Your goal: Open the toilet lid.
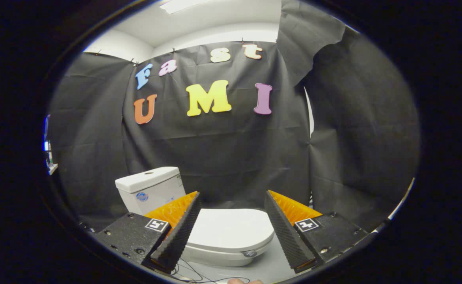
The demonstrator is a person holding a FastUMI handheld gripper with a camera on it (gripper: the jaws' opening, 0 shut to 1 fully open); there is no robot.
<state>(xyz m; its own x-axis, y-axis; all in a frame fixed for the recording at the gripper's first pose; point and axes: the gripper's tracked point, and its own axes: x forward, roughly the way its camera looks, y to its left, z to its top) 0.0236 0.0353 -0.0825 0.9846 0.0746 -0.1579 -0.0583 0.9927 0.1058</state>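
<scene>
A white toilet stands on the floor ahead of me, its lid (pixel 231 227) lying flat and closed over the bowl. The white tank (pixel 150 188) rises behind it, beyond my left finger. My gripper (pixel 233 197) hovers above the toilet with its fingers spread wide apart and nothing between them. The lid shows in the gap between the fingers, well below and beyond the tips. The lid's front edge with a small dark badge (pixel 250 253) faces me.
Black cloth walls close the booth behind and to the right of the toilet. Thin cables (pixel 199 276) lie on the grey floor in front of the bowl. A bit of a hand (pixel 243 281) shows at the bottom.
</scene>
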